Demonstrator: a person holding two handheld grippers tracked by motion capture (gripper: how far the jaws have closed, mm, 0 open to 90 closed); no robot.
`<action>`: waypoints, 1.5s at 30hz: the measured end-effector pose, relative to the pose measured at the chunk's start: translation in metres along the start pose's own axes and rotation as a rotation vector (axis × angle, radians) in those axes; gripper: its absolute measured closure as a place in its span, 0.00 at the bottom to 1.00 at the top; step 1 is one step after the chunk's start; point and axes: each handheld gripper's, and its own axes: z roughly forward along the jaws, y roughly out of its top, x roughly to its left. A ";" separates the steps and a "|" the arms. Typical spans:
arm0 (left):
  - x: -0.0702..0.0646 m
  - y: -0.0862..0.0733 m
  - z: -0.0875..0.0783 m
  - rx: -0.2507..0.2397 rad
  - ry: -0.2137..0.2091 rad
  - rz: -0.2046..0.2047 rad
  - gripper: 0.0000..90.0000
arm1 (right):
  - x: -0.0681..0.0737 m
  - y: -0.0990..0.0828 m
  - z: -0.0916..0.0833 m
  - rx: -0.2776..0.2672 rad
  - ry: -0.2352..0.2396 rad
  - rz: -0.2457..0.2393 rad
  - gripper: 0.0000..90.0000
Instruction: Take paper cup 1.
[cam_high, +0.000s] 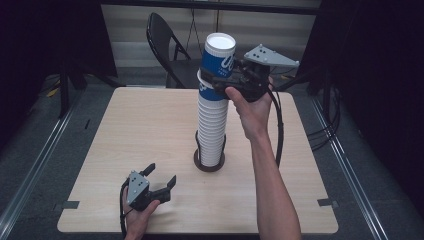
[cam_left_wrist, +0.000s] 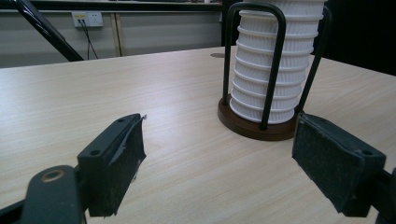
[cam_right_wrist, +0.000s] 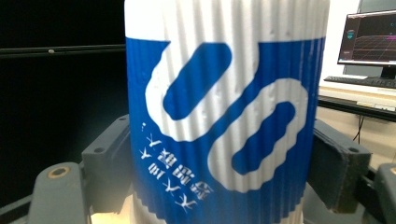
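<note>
Right gripper fingers clamping blue-and-white paper cup atop cup stack, left gripper fingers wide, resting near surface's front edge.

A light wooden desk with rounded corners. A round dark wooden base with black wire uprights stands on it, right of centre and somewhat toward the near edge, holding a tall stack of white ribbed paper cups. The left gripper rests near the near-left corner, jaws apart.
</note>
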 end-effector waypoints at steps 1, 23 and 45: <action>0.000 0.000 0.000 -0.002 -0.002 0.001 0.19 | 0.000 0.001 0.000 -0.005 0.001 -0.001 0.22; 0.000 0.000 0.000 -0.001 0.000 -0.001 0.19 | 0.002 0.015 -0.009 -0.046 0.033 0.014 0.23; -0.001 0.000 0.000 -0.003 0.004 0.010 0.19 | -0.001 0.017 -0.037 -0.084 0.010 0.058 0.23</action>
